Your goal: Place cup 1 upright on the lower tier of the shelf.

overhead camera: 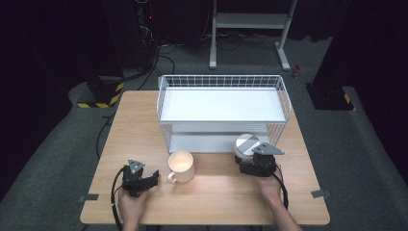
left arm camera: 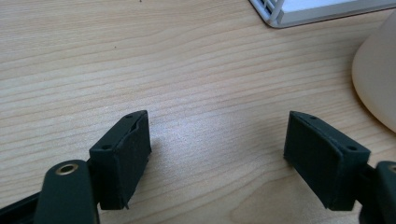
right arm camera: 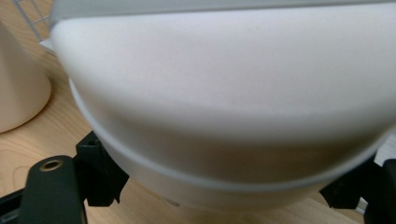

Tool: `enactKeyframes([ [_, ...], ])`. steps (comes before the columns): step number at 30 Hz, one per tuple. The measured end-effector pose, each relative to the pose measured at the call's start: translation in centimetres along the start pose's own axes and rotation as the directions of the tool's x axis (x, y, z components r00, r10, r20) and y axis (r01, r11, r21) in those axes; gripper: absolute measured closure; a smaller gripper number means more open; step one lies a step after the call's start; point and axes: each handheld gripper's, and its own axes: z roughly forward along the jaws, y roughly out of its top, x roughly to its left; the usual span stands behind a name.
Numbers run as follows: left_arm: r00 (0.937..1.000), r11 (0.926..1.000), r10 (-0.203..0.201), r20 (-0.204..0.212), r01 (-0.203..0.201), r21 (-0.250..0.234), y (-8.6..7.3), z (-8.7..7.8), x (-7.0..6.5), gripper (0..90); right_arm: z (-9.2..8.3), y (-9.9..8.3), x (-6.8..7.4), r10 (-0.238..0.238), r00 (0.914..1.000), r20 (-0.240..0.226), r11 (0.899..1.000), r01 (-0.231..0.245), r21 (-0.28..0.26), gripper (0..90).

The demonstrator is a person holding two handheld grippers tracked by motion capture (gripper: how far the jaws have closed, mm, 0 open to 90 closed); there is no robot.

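— Where's the white container [overhead camera: 246,146]?
— At five o'clock on the tabletop [overhead camera: 144,115], before the wire rack [overhead camera: 284,98], clasped by the right gripper [overhead camera: 244,162].
— The left gripper [left arm camera: 217,154]?
— Fingers [left arm camera: 125,156] released, nine o'clock of the mug [overhead camera: 181,166].

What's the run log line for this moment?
left gripper: open, empty, beside mug | right gripper: closed around white container | rack: behind

Wooden table [overhead camera: 144,115]: wire rack [overhead camera: 223,108], mug [overhead camera: 181,166], white container [overhead camera: 246,146].
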Motion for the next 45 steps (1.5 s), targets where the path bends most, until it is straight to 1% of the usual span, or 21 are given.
enactKeyframes([
  [1,1.0000,1.0000,0.001,0.000,-0.001,0.001,0.0,0.0,0.0,22.8,0.1,0.1,-0.1,0.008,1.0000,0.004,1.000,-0.008,0.001,18.5],
  [3,1.0000,1.0000,0.001,-0.001,-0.001,0.000,0.0,0.0,0.0,22.8,0.3,0.3,-0.4,0.011,0.9999,0.006,1.000,-0.011,0.000,18.5],
  [4,1.0000,1.0000,0.000,0.000,0.000,0.000,0.0,0.0,0.0,22.8,0.4,0.5,-0.5,0.022,0.9997,0.010,1.000,-0.022,0.003,18.5],
  [7,1.0000,1.0000,0.000,0.000,0.000,0.000,0.0,0.0,0.0,22.8,0.7,0.8,-0.8,0.025,0.9994,0.023,1.000,-0.025,0.003,18.5],
  [13,1.0000,1.0000,-0.001,0.001,0.001,0.001,0.0,0.0,0.0,22.7,1.6,1.2,-1.5,0.040,0.9980,0.048,0.999,-0.041,0.016,18.5],
  [17,1.0000,1.0000,-0.005,0.004,0.005,-0.001,0.0,0.0,0.0,22.6,2.1,1.3,-1.6,0.061,0.9962,0.062,0.998,-0.063,0.028,18.5],
  [19,1.0000,1.0000,-0.004,0.005,0.004,0.000,0.0,0.0,0.1,22.7,2.4,1.4,-1.7,0.054,0.9964,0.065,0.998,-0.056,0.037,18.5],
  [21,1.0000,1.0000,-0.008,0.006,0.008,-0.003,0.0,0.0,0.1,22.6,2.6,1.5,-1.8,0.035,0.9971,0.068,0.999,-0.038,0.037,18.5],
  [24,1.0000,1.0000,-0.003,0.005,0.003,0.000,0.0,0.0,0.1,22.5,2.9,1.7,-1.7,0.035,0.9969,0.070,0.998,-0.038,0.044,18.5],
  [27,0.9999,1.0000,-0.008,0.006,0.008,-0.003,0.0,0.0,0.1,22.4,3.2,2.0,-1.8,0.024,0.9968,0.076,0.999,-0.028,0.047,18.5],
  [29,0.9999,1.0000,-0.008,0.006,0.008,-0.003,0.0,0.0,0.1,22.5,3.4,2.1,-1.9,0.033,0.9962,0.080,0.998,-0.037,0.048,18.5],
  [30,0.9999,1.0000,-0.008,0.006,0.008,-0.003,0.0,0.0,0.1,22.5,3.5,2.1,-1.9,0.025,0.9963,0.082,0.999,-0.029,0.044,18.5],
  [33,1.0000,1.0000,-0.005,0.006,0.005,-0.001,0.0,0.0,0.1,22.5,3.7,2.3,-2.1,0.033,0.9958,0.086,0.998,-0.037,0.047,18.5],
  [35,1.0000,1.0000,-0.004,0.005,0.004,0.000,0.0,0.0,0.1,22.5,3.9,2.3,-2.3,0.023,0.9959,0.088,0.999,-0.026,0.038,18.5],
  [36,1.0000,1.0000,-0.005,0.006,0.005,-0.001,0.0,0.0,0.1,22.5,4.0,2.3,-2.3,0.036,0.9953,0.090,0.998,-0.040,0.039,18.5],
  [39,1.0000,1.0000,-0.006,0.005,0.006,-0.002,0.0,0.0,0.1,22.5,4.1,2.2,-2.5,0.035,0.9954,0.090,0.999,-0.037,0.027,18.4],
  [41,0.9999,1.0000,-0.008,0.006,0.008,-0.003,0.0,0.0,0.1,22.5,4.2,2.2,-2.5,0.043,0.9949,0.092,0.999,-0.045,0.024,18.4],
  [45,1.0000,1.0000,-0.004,0.004,0.004,0.000,0.0,0.0,0.0,22.5,4.3,2.2,-2.6,0.042,0.9947,0.094,0.999,-0.044,0.021,18.3],
])
